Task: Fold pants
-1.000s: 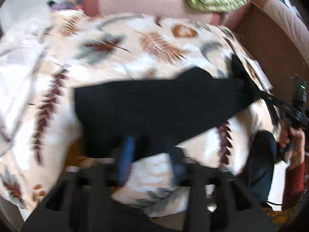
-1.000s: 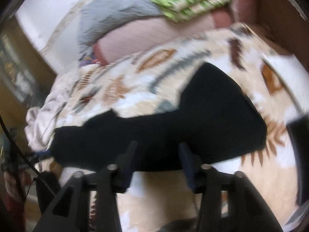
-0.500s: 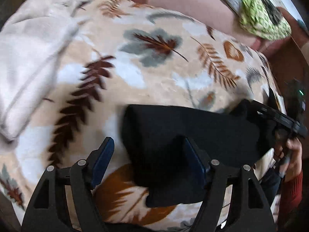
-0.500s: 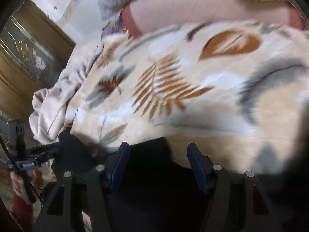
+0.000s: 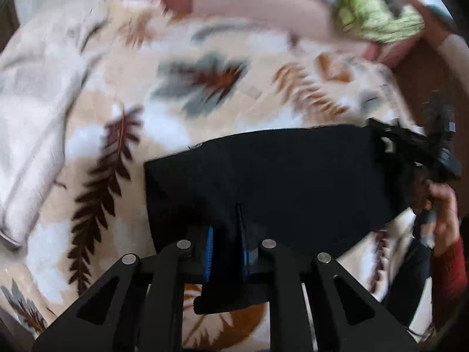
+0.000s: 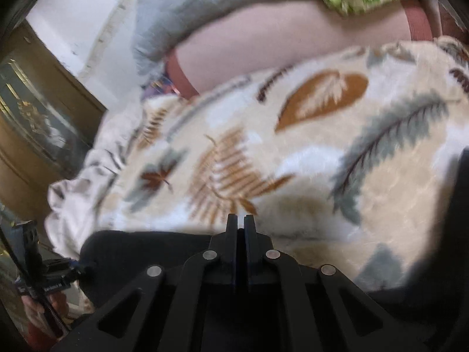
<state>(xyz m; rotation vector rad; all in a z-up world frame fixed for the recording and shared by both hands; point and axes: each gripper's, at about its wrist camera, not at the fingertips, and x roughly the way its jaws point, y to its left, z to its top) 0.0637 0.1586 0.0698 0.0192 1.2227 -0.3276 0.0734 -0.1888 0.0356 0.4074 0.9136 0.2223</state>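
The black pants (image 5: 281, 176) lie folded on a leaf-patterned blanket (image 5: 205, 88). My left gripper (image 5: 227, 246) is shut on the near edge of the pants, with black cloth pinched between its blue pads. My right gripper (image 6: 240, 228) is shut on the other end of the pants (image 6: 146, 249); its fingers meet with cloth bunched beneath them. In the left wrist view the right gripper (image 5: 410, 143) shows at the pants' right end, held by a hand in a red sleeve. In the right wrist view the left gripper (image 6: 58, 272) shows at the far left.
A pink bolster pillow (image 6: 278, 44) with a grey quilt and a green patterned cloth (image 5: 378, 14) lies along the back. A crumpled white sheet (image 5: 32, 117) sits on the left. A wooden cabinet (image 6: 35, 123) stands beyond the bed's left side.
Both grippers were open half a second ago and have closed on the pants. The pants now stretch flatter between the two grippers.
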